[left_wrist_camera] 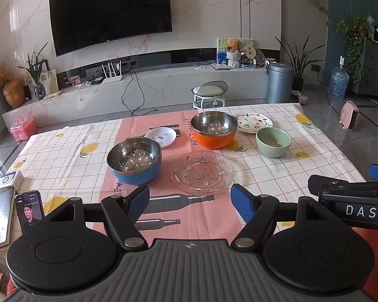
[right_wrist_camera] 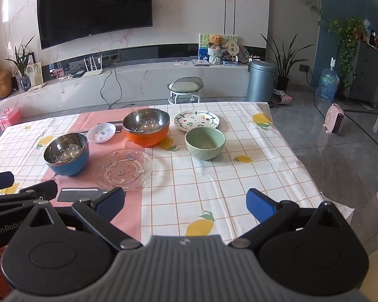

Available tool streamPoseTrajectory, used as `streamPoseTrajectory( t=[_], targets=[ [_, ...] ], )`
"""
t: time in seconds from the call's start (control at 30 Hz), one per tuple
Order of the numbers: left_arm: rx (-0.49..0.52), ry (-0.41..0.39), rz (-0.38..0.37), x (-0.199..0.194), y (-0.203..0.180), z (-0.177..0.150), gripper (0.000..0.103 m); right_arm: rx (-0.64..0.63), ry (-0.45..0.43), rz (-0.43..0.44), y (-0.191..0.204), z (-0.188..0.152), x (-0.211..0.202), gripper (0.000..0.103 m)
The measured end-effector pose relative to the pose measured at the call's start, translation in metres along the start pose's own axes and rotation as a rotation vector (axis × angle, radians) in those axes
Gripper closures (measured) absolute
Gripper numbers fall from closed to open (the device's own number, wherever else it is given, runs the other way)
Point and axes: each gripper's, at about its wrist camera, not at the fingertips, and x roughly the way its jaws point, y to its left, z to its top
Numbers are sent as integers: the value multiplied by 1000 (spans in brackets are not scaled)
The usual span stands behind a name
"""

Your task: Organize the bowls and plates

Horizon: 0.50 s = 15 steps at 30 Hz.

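Two claws (left_wrist_camera: 189, 202) (right_wrist_camera: 185, 202) spread, empty, over lemon-check tablecloth (right_wrist_camera: 214, 176) w/ pink runner (left_wrist_camera: 189, 216); TV (left_wrist_camera: 111, 12) on marble wall

Bright, even daylight fills both fisheye views; the steel-lined blue bowl (left_wrist_camera: 134, 160) and steel-lined orange bowl (right_wrist_camera: 146, 131) carry small glints; shadows are soft; straight lines bow toward dark-vignetted corners; focus stays sharp throughout.

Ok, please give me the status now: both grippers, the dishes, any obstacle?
Left gripper open, empty. Right gripper open, empty. Three bowls, three plates apart on table, nothing stacked. Glass plate nearest; path clear.
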Motion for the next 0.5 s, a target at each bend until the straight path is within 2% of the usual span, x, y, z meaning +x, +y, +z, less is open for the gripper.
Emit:
streamPoseTrajectory(
  t=[0.5],
  targets=[
    [0, -1, 1, 0, -1, 1, 17, 4, 9, 2, 0, 0, 0, 3]
  ],
)
